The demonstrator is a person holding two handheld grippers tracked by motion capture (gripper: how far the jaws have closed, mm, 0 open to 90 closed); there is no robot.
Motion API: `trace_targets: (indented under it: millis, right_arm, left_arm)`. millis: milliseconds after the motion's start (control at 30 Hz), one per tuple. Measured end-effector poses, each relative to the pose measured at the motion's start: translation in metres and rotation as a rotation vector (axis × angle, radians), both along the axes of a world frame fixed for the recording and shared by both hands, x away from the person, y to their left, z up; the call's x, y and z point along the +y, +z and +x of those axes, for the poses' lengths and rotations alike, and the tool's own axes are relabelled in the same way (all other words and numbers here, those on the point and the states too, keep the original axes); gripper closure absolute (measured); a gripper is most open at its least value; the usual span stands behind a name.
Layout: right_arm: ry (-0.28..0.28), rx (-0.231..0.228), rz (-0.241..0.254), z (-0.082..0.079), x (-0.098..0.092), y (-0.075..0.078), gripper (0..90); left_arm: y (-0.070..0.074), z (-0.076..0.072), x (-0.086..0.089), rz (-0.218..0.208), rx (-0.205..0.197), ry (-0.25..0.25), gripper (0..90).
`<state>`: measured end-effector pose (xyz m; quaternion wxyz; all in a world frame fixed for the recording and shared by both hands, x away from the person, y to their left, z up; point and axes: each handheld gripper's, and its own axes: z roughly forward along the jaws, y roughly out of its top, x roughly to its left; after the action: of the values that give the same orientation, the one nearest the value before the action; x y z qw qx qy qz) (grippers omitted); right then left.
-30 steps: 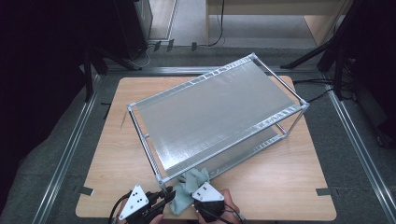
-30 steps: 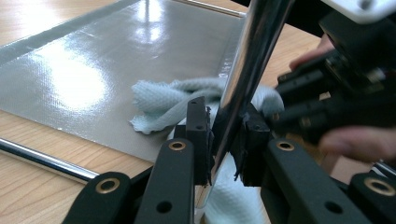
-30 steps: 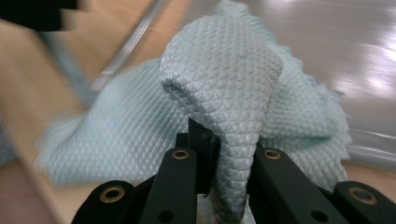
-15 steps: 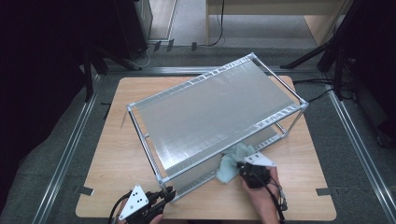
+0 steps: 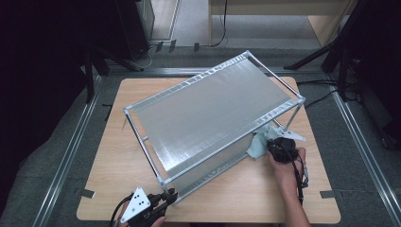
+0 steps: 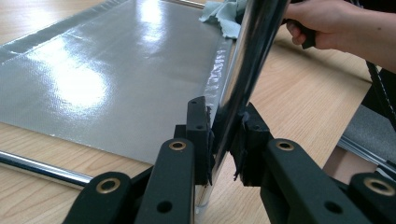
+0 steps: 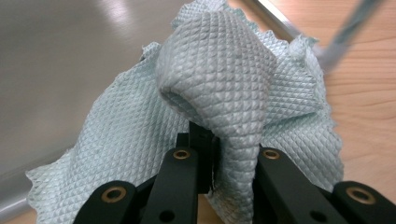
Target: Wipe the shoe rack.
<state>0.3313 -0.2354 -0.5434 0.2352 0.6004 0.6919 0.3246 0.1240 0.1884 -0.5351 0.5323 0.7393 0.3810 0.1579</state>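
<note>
Your left gripper (image 6: 224, 135) is clamped on the chrome corner post (image 6: 250, 60) of the two-shelf metal rack (image 5: 208, 101), at the table's near edge. Your right gripper (image 7: 224, 149) pinches a pale blue textured cloth (image 7: 219, 79). In the high view the cloth (image 5: 261, 142) sits at the rack's lower shelf, right end, just by the right hand (image 5: 283, 161). It seems to touch the shelf surface, though it's hard to confirm. The wooden table (image 5: 246, 194) carries it all.
</note>
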Motion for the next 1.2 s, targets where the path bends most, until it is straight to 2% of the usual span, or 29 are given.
trace_targets:
  millis: [67,167,233,267,300,333,433,467,500,533,600,667,800,833,867,900,933,1100,1200]
  right_arm:
    - [-0.004,0.002,-0.001,0.003,-0.004,0.0,83.6]
    - [-0.037,0.023,-0.012,0.012,-0.013,0.002,84.1]
    - [-0.058,0.017,-0.038,0.015,-0.018,0.003,84.2]
    - [-0.071,0.007,-0.031,0.014,-0.021,0.005,84.3]
    - [-0.077,-0.023,0.013,0.007,-0.026,0.009,84.3]
    - [-0.077,-0.023,0.013,0.007,-0.026,0.009,84.3]
    - [-0.056,-0.117,0.023,-0.02,-0.031,0.021,84.1]
    - [-0.056,-0.117,0.023,-0.02,-0.031,0.021,84.1]
    - [-0.048,-0.148,0.028,-0.034,-0.034,0.026,83.9]
    - [-0.048,-0.148,0.028,-0.034,-0.034,0.026,83.9]
    - [-0.044,-0.16,0.008,-0.045,-0.038,0.027,82.9]
    - [-0.032,-0.148,-0.012,-0.053,-0.043,0.025,76.2]
    - [-0.023,-0.144,-0.027,-0.068,-0.052,0.023,51.6]
    - [-0.026,-0.155,-0.017,-0.078,-0.054,0.028,43.1]
    - [-0.026,-0.155,-0.017,-0.078,-0.054,0.028,43.1]
    - [-0.026,-0.178,-0.002,-0.089,-0.054,0.034,37.9]
    - [-0.026,-0.178,-0.002,-0.089,-0.054,0.034,37.9]
    - [0.017,-0.248,0.029,-0.113,-0.043,0.048,20.7]
    - [0.048,-0.239,0.076,-0.122,-0.029,0.049,14.3]
  left_arm:
    - [0.0,0.0,0.0,-0.002,0.001,0.0,78.3]
    - [0.0,0.0,0.0,-0.002,0.001,0.004,78.3]
    - [0.0,0.0,0.0,-0.002,0.002,0.005,78.3]
    - [0.0,0.0,0.0,-0.002,0.002,0.004,78.3]
    - [0.0,0.0,0.0,-0.003,0.002,0.005,78.3]
    - [-0.001,0.0,0.0,-0.003,0.001,0.004,78.3]
    - [-0.001,0.003,-0.002,-0.014,0.002,0.009,78.2]
    - [-0.001,0.003,-0.002,-0.014,0.002,0.009,78.1]
    - [-0.002,0.005,-0.005,-0.018,0.003,0.012,78.1]
    - [-0.002,0.005,-0.005,-0.018,0.003,0.012,78.0]
    - [-0.001,0.007,-0.009,-0.019,0.003,0.018,78.0]
    - [-0.001,0.01,-0.013,-0.016,0.003,0.029,78.0]
    - [-0.001,0.014,-0.022,-0.013,0.005,0.053,78.2]
    - [-0.001,0.016,-0.027,-0.013,0.004,0.064,78.1]
    - [-0.001,0.016,-0.027,-0.013,0.004,0.064,78.2]
    - [-0.001,0.017,-0.031,-0.014,0.004,0.067,78.1]
    - [-0.001,0.017,-0.031,-0.014,0.004,0.067,78.2]
    - [-0.001,0.023,-0.043,-0.008,-0.017,0.053,78.3]
    - [-0.002,0.03,-0.05,-0.008,-0.031,0.033,78.4]
